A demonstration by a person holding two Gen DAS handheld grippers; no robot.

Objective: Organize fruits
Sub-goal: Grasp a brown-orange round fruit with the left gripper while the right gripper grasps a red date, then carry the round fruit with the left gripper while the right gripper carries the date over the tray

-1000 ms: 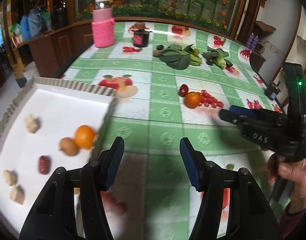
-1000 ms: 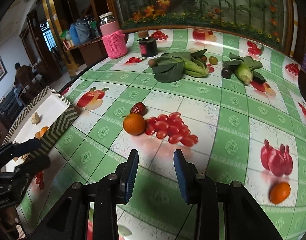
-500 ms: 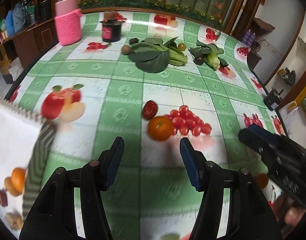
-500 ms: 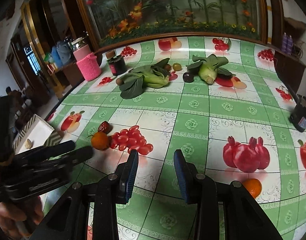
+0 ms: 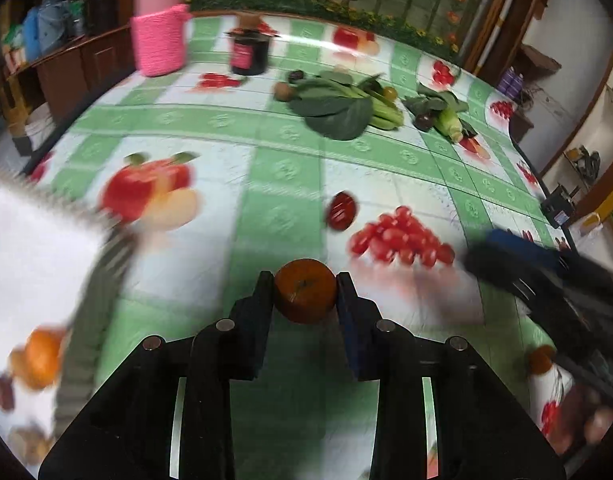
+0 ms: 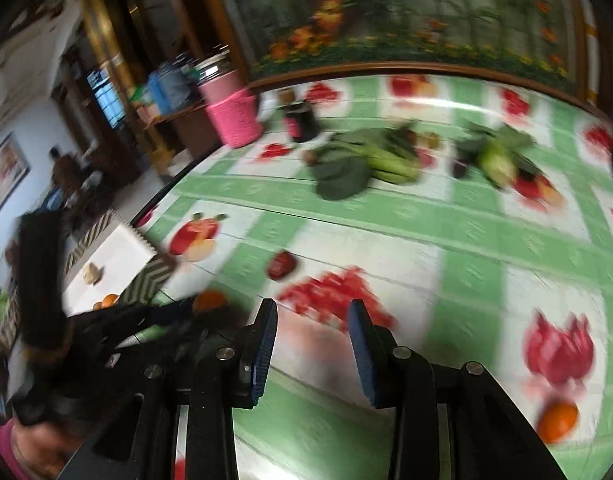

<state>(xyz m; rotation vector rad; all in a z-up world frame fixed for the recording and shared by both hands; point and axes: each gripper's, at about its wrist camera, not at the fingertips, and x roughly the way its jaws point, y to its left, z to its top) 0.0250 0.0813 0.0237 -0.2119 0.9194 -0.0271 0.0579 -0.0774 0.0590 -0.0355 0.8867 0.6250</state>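
My left gripper point(image 5: 305, 292) is shut on an orange point(image 5: 305, 290), its two pads pressed against the fruit's sides just above the tablecloth. A dark red date point(image 5: 341, 211) lies on the cloth beyond it. The white tray point(image 5: 30, 248) with a zigzag rim is at the left and holds an orange point(image 5: 42, 356), dates and other small pieces. My right gripper point(image 6: 312, 332) is open and empty over the cloth; it shows in the left wrist view point(image 5: 518, 264) at the right. A second loose orange point(image 6: 557, 421) lies at the lower right. The held orange point(image 6: 209, 301) shows in the right wrist view.
Leafy greens point(image 5: 338, 104) and a corn cob point(image 5: 450, 126) lie at the back of the fruit-print tablecloth. A pink knitted jar point(image 5: 159, 36) and a dark jar point(image 5: 249, 50) stand at the back left. Both views are motion-blurred.
My left gripper swung from the tray to the loose orange and closed on it. The right gripper stayed open and shifted toward the left.
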